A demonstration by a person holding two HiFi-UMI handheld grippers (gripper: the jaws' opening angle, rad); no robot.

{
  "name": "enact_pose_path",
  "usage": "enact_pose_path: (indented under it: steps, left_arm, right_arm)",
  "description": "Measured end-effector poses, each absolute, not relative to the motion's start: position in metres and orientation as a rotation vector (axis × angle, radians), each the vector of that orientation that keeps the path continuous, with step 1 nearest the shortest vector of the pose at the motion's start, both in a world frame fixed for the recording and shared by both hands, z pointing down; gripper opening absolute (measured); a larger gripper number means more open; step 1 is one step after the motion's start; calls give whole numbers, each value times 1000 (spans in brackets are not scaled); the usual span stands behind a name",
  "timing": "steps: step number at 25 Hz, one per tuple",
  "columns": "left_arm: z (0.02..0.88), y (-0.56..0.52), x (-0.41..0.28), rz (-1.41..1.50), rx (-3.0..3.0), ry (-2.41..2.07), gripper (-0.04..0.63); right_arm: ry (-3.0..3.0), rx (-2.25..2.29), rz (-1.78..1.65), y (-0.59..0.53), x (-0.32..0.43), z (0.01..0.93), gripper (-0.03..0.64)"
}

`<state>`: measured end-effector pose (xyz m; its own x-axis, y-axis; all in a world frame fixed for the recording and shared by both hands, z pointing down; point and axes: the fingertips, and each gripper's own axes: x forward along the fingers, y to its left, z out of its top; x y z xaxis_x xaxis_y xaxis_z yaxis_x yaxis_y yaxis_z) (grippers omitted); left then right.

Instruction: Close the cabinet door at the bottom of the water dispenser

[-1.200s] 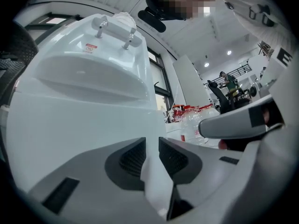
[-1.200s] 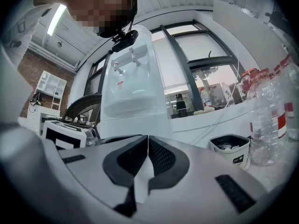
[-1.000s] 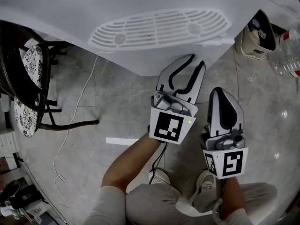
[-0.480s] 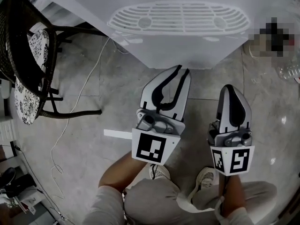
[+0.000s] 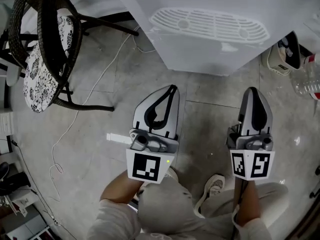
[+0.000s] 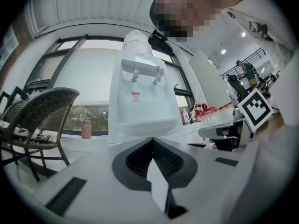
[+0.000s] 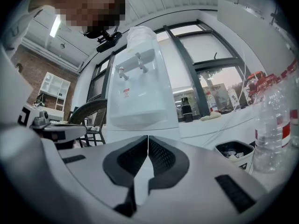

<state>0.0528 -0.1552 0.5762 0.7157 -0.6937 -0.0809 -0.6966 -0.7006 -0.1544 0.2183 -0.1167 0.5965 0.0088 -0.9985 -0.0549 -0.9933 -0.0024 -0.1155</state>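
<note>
I'm holding short of the dispenser [image 5: 210,39].
My left hand-held gripper [image 5: 171,89] and right hand-held gripper [image 5: 251,91] both have jaws together, empty, above the floor [image 5: 100,109].

Smooth white plastic water dispenser [image 5: 200,54], dark woven wicker chair [image 5: 47,19], glossy floor [image 5: 100,119]

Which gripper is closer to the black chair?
Left. The left gripper is the one toward the chair; the right gripper is farther off, past the left one.
</note>
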Motion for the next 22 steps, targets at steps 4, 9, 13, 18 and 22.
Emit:
enact_pose_path:
  steps: [4, 9, 13, 18, 22]
  left_arm:
    - [550, -149, 39, 1, -2732, 1195, 8]
    - [469, -143, 29, -30, -2713, 1255, 8]
    - [367, -129, 30, -21, -2711, 1275, 8]
    - [230, -115, 16, -23, -2701, 1339, 8]
    - [122, -101, -6, -30, -2693, 1417, 8]
  right_arm:
    - [2110, -2137, -153, -105, 215, 571, 14]
    - [2121, -2152, -220, -86, 217, 492, 14]
    - [2197, -2162, -228, -66, 217, 401, 14]
    - [2275, -2145, -208, -42, 216, 268, 14]
    - [2326, -2123, -182, -31, 214, 157, 14]
